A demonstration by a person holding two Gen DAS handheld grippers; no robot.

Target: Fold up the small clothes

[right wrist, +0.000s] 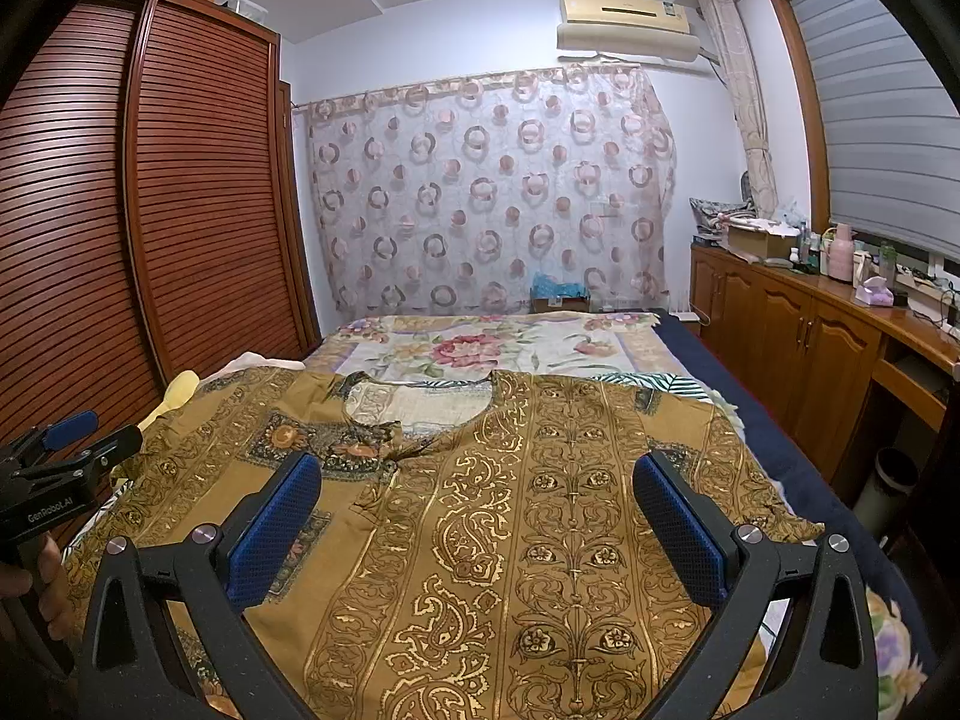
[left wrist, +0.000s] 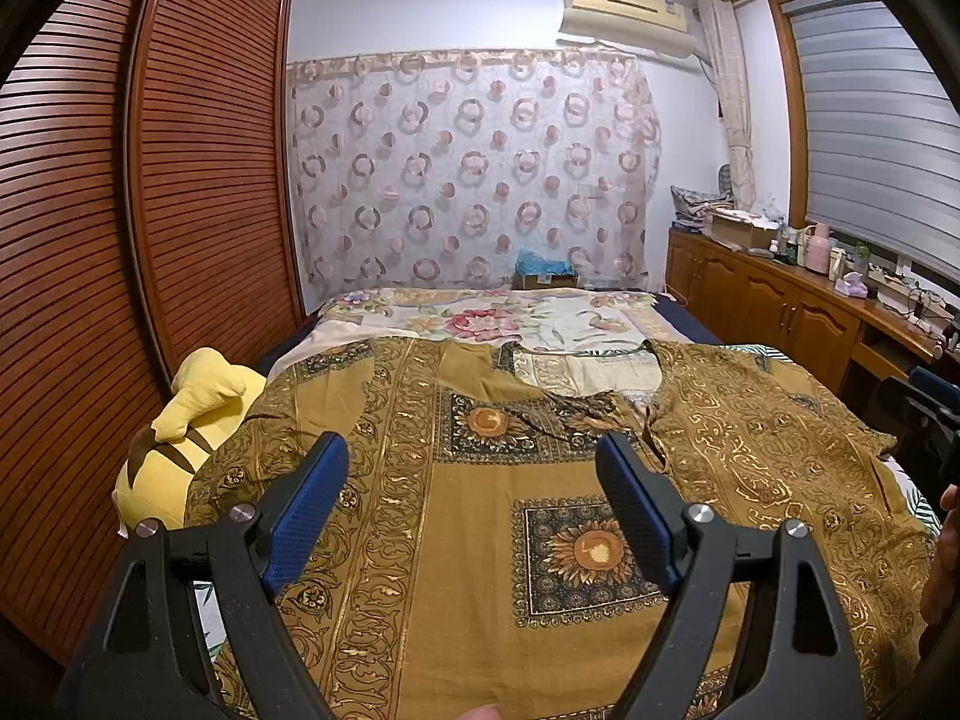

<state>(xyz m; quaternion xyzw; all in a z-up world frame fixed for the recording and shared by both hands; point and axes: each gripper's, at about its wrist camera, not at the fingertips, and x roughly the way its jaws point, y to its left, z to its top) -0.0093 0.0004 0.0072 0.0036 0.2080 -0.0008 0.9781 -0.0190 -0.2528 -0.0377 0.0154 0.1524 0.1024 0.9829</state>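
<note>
A mustard-gold blouse [left wrist: 480, 480] with dark ornate print and sunflower squares lies spread flat, front up, on the bed, neckline at the far end. It also shows in the right wrist view [right wrist: 510, 510]. My left gripper [left wrist: 474, 450] is open and empty, held above the blouse's left half. My right gripper [right wrist: 477, 468] is open and empty above the right half. The left gripper also appears at the left edge of the right wrist view [right wrist: 66, 438].
A floral bedspread [left wrist: 498, 318] covers the far end of the bed. A yellow plush toy [left wrist: 186, 420] lies at the bed's left edge by the slatted wardrobe [left wrist: 150, 210]. Wooden cabinets [right wrist: 810, 336] with clutter line the right wall. A patterned curtain [right wrist: 492, 192] hangs behind.
</note>
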